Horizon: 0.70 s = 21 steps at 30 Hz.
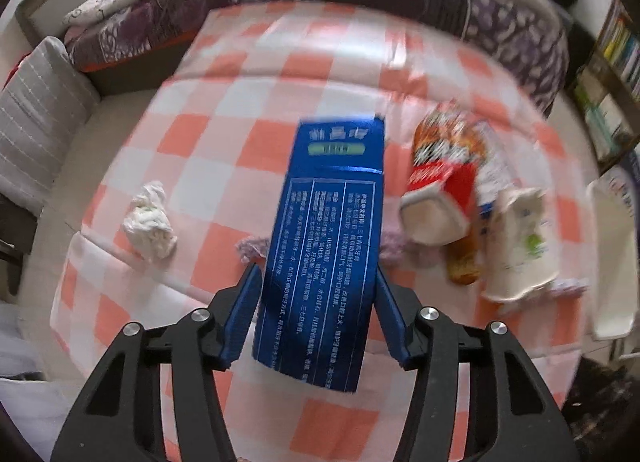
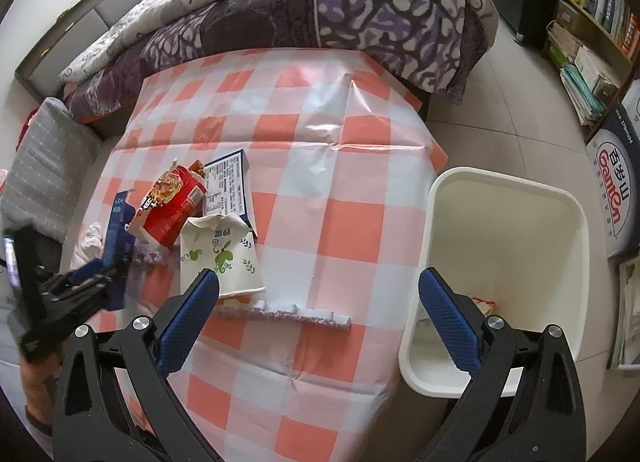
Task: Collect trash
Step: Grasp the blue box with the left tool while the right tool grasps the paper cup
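A long blue carton [image 1: 332, 221] with white print stands between the pads of my left gripper [image 1: 316, 276], which is shut on its sides above the checked tablecloth [image 1: 224, 109]. The right wrist view shows that same left gripper [image 2: 106, 276] and blue carton [image 2: 118, 234] at the table's left edge. My right gripper [image 2: 319, 278] is open and holds nothing, over the table's front right. More trash lies close by: a red noodle cup [image 2: 172, 207], a white carton with green print [image 2: 224, 258], a flat blue box [image 2: 230, 185], a purple strip [image 2: 280, 314] and a crumpled tissue [image 1: 150, 221].
A white bin [image 2: 500, 221] stands on the floor against the table's right side, with a small scrap [image 2: 482, 304] inside. A bed with a purple quilt [image 2: 320, 21] borders the far side. A grey cushion [image 2: 48, 165] is on the left and bookshelves [image 2: 592, 21] on the right.
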{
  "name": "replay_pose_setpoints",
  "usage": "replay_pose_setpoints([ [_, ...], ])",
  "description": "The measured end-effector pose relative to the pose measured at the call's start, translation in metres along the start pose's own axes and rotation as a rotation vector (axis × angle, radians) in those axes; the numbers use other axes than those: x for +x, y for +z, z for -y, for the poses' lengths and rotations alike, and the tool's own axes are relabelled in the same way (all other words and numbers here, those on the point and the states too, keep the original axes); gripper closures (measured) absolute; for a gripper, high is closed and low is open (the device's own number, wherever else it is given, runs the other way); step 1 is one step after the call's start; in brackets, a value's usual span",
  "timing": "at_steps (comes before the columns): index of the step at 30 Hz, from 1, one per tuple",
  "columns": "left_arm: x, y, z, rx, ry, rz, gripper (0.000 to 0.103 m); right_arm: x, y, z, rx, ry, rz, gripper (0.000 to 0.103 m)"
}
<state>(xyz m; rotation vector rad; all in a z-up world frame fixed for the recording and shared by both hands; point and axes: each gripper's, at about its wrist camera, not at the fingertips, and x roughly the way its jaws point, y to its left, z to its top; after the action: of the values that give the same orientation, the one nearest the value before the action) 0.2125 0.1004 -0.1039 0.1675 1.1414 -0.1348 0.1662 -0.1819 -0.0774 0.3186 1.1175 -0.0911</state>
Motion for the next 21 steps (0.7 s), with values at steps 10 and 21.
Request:
replay_pose_setpoints([
  [10, -0.034, 0.002, -0.005, -0.067, -0.063, -0.007, 0.051, 0.029, -0.005, -0.024, 0.008, 0.026, -0.074, 0.007],
  [21, 0.005, 0.014, -0.006, -0.205, -0.114, -0.119, 0.027, 0.018, 0.002, -0.006, 0.034, 0.018, -0.051, 0.007],
])
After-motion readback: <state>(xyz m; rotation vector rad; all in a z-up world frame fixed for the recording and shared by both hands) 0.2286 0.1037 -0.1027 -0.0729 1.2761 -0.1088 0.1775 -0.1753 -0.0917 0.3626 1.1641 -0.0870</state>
